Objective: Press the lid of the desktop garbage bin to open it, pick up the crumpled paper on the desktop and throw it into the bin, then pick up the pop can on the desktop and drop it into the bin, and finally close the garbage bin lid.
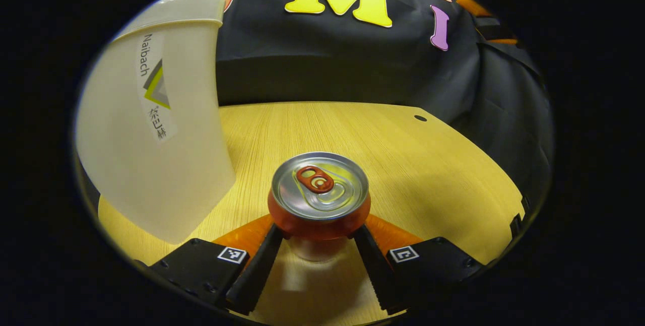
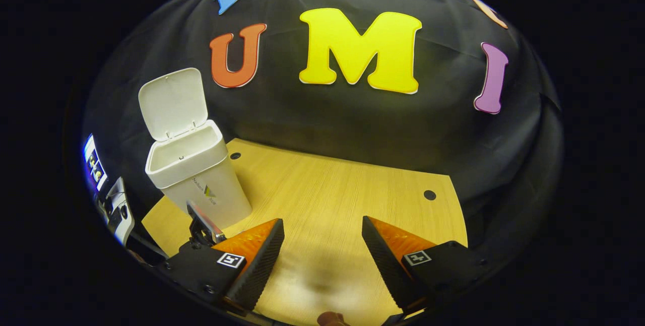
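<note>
An orange pop can (image 1: 319, 200) with a silver top stands upright between the fingers of my left gripper (image 1: 318, 234). Both fingers press on its sides, so the gripper is shut on it. The white garbage bin (image 1: 151, 139) rises close by on the left of the can in the left gripper view. In the right gripper view the same bin (image 2: 201, 180) stands at the table's far left corner with its lid (image 2: 171, 102) flipped up and open. My right gripper (image 2: 322, 230) hovers open over the bare wooden table (image 2: 327, 190) with nothing between its fingers.
The wooden table (image 1: 428, 165) ends at the black cloth wall behind and to the right, with a small dark hole (image 2: 430, 195) near its far right corner. Some white equipment (image 2: 113, 205) sits off the table's left edge.
</note>
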Demonstrator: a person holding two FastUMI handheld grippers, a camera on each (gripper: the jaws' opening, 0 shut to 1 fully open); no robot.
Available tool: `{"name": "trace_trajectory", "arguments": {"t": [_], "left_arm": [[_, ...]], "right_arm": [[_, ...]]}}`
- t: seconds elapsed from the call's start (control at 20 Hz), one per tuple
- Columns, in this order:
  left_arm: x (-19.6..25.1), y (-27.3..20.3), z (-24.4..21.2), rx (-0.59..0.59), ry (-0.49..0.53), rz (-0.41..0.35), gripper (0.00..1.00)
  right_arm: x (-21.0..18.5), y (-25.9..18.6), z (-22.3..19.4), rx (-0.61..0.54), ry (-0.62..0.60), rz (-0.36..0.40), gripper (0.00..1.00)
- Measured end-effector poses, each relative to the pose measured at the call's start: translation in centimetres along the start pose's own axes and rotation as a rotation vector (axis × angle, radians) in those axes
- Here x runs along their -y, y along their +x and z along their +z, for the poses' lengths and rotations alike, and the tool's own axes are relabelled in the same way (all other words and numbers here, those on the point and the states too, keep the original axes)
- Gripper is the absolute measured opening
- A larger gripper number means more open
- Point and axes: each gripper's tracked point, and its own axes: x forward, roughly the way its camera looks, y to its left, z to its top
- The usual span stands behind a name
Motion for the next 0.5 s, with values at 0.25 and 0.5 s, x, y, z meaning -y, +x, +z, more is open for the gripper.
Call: {"name": "trace_trajectory", "arguments": {"t": [0.25,0.5], "left_arm": [[0.4,-4.0,2.3,-0.011,0.041,0.047,0.86],[1.6,-9.2,7.4,0.033,0.047,0.073,0.86]], "right_arm": [[0.9,-1.1,-0.9,0.003,0.027,0.034,0.98],[3.4,-2.4,-1.6,0.03,0.032,0.045,0.98]]}}
